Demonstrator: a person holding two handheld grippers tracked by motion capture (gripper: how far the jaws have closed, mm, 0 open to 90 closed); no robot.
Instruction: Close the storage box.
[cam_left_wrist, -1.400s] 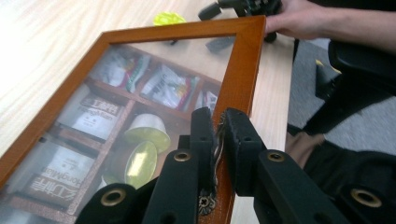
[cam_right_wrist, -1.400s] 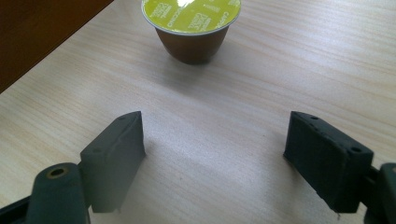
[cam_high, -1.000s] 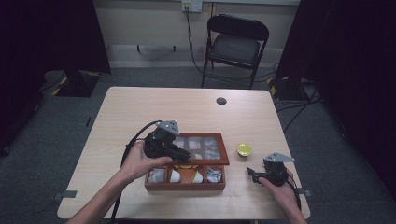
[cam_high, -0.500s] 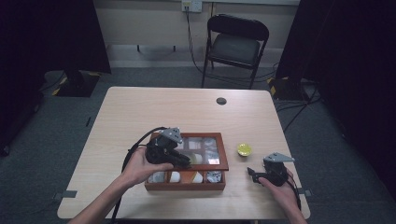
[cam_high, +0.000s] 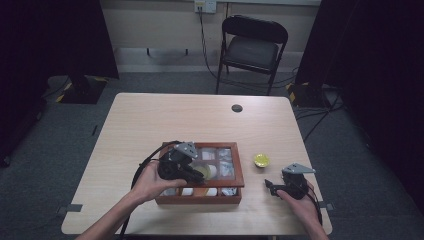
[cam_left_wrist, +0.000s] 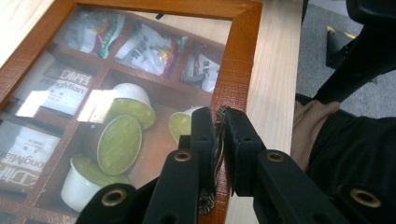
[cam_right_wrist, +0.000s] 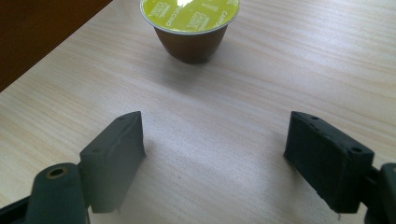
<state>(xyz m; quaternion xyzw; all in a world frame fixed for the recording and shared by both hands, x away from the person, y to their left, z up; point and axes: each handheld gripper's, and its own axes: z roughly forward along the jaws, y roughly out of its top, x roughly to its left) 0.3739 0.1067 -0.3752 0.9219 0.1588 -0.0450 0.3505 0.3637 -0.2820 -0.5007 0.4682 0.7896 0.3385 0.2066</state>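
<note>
Left gripper is over the wooden box, jaws together and clamped on a small metal latch at the edge of the box's glass lid. In the left gripper view the latch sits pinched between the 2 black pads, right on the lid's wooden frame.

Box sits near the middle of the desk, toward the near edge. Through the glass: green-topped capsules in the middle compartments, white sachets at the left, colourful foil packets in the far row.

Whether the lid is flat or slightly raised, I can't tell.

Right gripper rests on the desk to the right of the box, near the near edge, jaws apart with nothing between them. In the right gripper view its 2 pads stand wide over bare wood.

1 loose capsule with a yellow-green foil top stands upright on the desk, just beyond the right gripper and just right of the box, touching neither.

Far side: a small dark disc on the desk, a folding chair behind it.
</note>
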